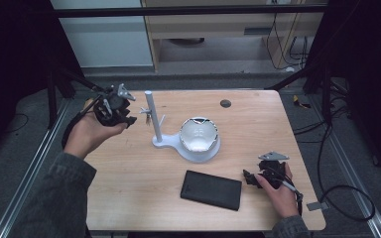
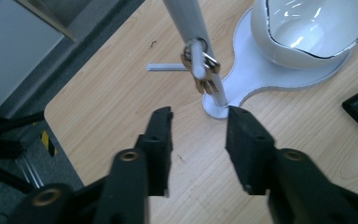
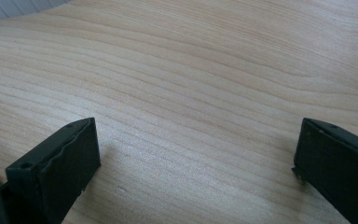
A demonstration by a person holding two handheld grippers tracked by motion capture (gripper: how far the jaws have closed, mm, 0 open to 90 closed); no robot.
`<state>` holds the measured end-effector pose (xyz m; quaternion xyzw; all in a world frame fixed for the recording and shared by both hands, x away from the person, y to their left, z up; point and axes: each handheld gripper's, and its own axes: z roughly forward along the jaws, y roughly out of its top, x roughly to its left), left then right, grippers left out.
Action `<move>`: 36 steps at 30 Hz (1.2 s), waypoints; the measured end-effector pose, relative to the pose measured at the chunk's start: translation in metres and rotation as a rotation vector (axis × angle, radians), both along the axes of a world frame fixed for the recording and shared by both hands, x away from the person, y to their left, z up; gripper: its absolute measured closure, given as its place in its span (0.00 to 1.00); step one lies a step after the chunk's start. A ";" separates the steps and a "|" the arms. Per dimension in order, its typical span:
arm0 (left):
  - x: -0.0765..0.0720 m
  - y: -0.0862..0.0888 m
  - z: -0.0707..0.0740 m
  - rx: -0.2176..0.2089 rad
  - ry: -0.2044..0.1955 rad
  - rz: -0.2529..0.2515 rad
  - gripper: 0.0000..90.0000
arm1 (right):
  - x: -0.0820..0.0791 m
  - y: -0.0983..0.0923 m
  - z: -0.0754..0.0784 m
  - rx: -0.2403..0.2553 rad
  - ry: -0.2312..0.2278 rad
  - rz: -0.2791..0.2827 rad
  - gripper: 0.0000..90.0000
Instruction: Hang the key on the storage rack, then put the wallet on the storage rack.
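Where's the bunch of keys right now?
The keys hang on the white post at the table's left-centre, beside the white bowl, just ahead of the open left gripper.

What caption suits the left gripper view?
Open tool aimed at keys hanging on a white post beside a bowl.

Stand [image 1: 155, 119] mid-table [image 1: 129, 193], bowl [image 1: 198, 134] on its base (right of post), case [image 1: 211, 190] nearer.

My left gripper [image 1: 129, 120] is raised, its jaws parted. My right gripper [image 1: 248, 177] sits low, jaws spread wide.
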<state>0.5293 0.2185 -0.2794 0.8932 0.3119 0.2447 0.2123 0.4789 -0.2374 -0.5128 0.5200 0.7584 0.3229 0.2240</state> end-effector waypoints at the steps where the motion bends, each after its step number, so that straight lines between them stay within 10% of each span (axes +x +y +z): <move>1: -0.005 0.001 -0.007 -0.003 -0.003 -0.011 0.61 | 0.000 0.000 0.000 0.002 0.001 0.001 0.00; 17: -0.043 -0.013 -0.089 -0.132 0.010 -0.069 0.10 | -0.007 0.001 0.006 -0.018 -0.018 -0.001 0.06; 28: -0.069 -0.051 -0.158 -0.300 0.005 -0.176 0.16 | -0.035 0.004 0.018 -0.028 -0.078 0.050 0.10; 36: -0.095 -0.056 -0.189 -0.283 0.073 -0.199 0.37 | -0.064 0.007 0.026 -0.030 -0.122 0.062 0.29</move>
